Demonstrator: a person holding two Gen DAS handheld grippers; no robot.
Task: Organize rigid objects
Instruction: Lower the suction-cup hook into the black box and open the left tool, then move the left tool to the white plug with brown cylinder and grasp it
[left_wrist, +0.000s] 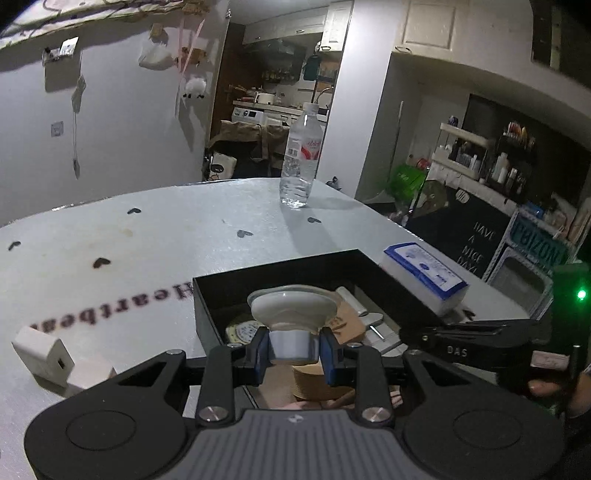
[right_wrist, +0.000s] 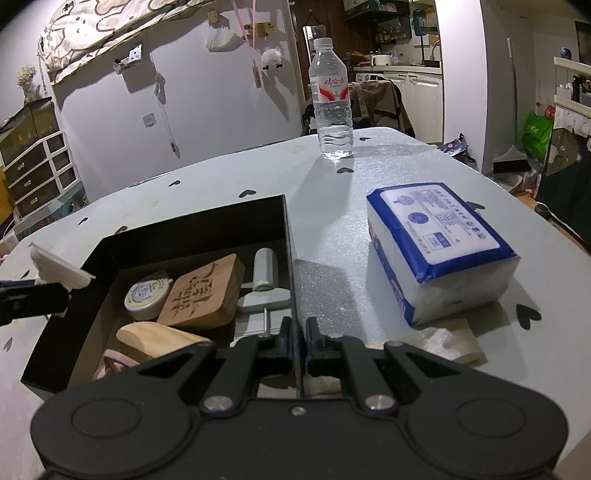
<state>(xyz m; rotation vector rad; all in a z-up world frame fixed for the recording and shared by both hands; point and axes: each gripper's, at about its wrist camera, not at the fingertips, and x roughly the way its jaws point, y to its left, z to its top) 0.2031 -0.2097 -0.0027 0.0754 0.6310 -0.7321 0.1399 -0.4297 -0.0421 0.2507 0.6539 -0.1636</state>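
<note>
My left gripper (left_wrist: 293, 349) is shut on a small white plastic cup (left_wrist: 291, 314) with a wide foil-lidded rim, held over the open black box (left_wrist: 258, 273). The cup and left gripper show at the left edge of the right wrist view (right_wrist: 59, 267). My right gripper (right_wrist: 298, 345) is shut on the box's right wall (right_wrist: 290, 236). Inside the box lie a round tin (right_wrist: 146, 295), a carved wooden block (right_wrist: 203, 291), a plain wooden piece (right_wrist: 155, 339), a grey metal tool (right_wrist: 264, 284) and a pink ring (right_wrist: 110, 363).
A blue-and-white tissue pack (right_wrist: 439, 247) lies right of the box, with a crumpled tissue (right_wrist: 443, 341) in front of it. A water bottle (right_wrist: 332, 99) stands at the table's far edge. A white charger (left_wrist: 44, 350) and a pale block (left_wrist: 90, 373) lie at the left.
</note>
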